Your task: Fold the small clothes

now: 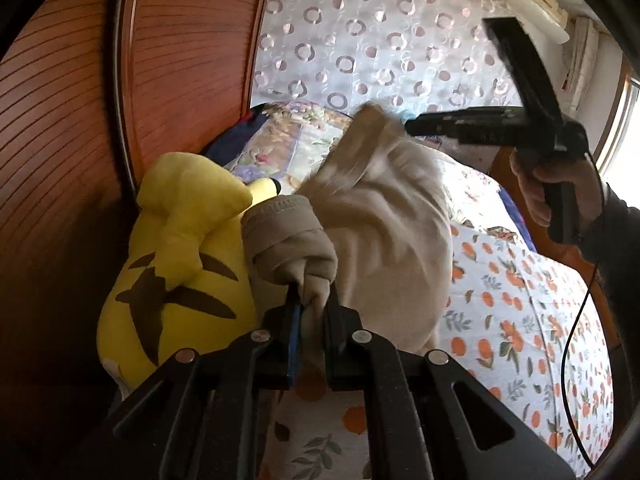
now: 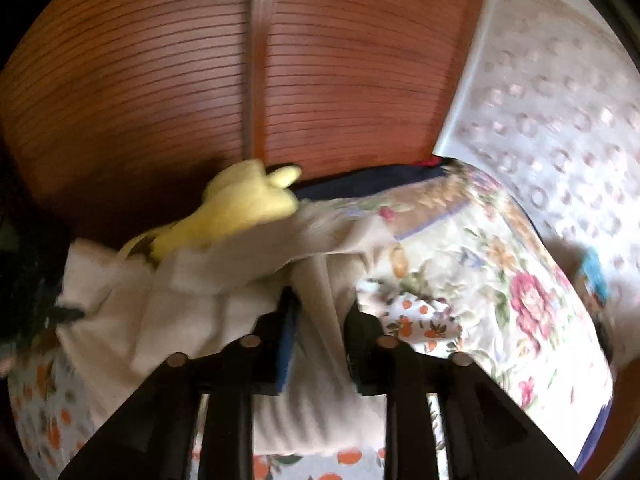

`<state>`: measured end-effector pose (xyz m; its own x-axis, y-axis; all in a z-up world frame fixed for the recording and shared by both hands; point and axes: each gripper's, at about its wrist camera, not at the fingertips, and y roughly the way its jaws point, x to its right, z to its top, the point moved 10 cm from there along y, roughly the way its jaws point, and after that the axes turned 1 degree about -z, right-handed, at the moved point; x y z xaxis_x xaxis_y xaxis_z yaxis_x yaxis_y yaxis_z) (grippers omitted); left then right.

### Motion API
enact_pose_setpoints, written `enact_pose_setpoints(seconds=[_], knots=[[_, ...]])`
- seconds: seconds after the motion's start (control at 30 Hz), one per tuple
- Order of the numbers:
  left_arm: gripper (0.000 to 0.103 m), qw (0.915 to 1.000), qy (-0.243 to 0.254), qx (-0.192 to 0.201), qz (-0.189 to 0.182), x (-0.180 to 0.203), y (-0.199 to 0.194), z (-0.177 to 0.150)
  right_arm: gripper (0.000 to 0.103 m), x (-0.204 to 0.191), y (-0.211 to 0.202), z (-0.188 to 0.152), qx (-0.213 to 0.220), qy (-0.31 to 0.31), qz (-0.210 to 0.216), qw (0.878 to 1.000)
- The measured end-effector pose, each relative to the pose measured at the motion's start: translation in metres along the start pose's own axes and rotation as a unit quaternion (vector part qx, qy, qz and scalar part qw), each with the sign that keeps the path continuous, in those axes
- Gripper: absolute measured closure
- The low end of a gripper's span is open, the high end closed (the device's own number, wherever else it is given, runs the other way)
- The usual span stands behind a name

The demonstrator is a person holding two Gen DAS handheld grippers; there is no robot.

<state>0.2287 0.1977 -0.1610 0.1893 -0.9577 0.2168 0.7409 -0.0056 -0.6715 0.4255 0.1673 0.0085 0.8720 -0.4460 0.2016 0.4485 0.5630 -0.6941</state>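
Observation:
A beige small garment (image 1: 392, 248) hangs bunched over the bed. My left gripper (image 1: 312, 300) is shut on a rolled, hemmed edge of it, just right of a yellow plush toy (image 1: 180, 240). A hand (image 1: 560, 184) holds my right gripper (image 1: 412, 128) higher at the right, its tip beside the garment's blurred far end. In the right wrist view, the right gripper (image 2: 320, 304) has its jaws apart. A strip of the beige garment (image 2: 192, 304) runs loosely between them and spreads to the left.
The bed has an orange-flowered sheet (image 1: 520, 320) and a floral quilt (image 2: 480, 264) further back. A slatted wooden wardrobe (image 1: 180, 60) stands close behind the plush toy (image 2: 244, 200). A black cable (image 1: 568, 360) hangs from the right gripper over the sheet.

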Motion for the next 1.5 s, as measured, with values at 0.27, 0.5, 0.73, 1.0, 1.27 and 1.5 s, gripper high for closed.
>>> enact_pose_setpoints(seconds=[0.27,0.5,0.73,1.0,1.27,1.5], knots=[[0.058,0.9989,0.028,0.036,0.010,0.009,-0.025,0.002,0.058,-0.009,-0.048,-0.044,0.053,0.083,-0.033,0.995],[0.021,0.9953,0.063,0.073,-0.011,0.050,-0.058,0.013,0.058,-0.035,-0.118,-0.118,0.079,0.148,-0.071,0.983],[0.021,0.9894,0.104,0.096,-0.032,0.110,-0.083,0.008,0.043,-0.062,-0.205,-0.190,0.100,0.206,-0.128,0.965],[0.021,0.9808,0.137,0.119,-0.072,0.177,-0.114,0.003,0.022,-0.089,-0.284,-0.242,0.122,0.269,-0.202,0.934],[0.021,0.9726,0.157,0.147,-0.088,0.228,-0.155,0.000,0.021,-0.130,-0.352,-0.252,0.169,0.286,-0.261,0.907],[0.021,0.9671,0.165,0.173,-0.086,0.242,-0.190,0.000,0.021,-0.170,-0.367,-0.258,0.199,0.283,-0.284,0.894]])
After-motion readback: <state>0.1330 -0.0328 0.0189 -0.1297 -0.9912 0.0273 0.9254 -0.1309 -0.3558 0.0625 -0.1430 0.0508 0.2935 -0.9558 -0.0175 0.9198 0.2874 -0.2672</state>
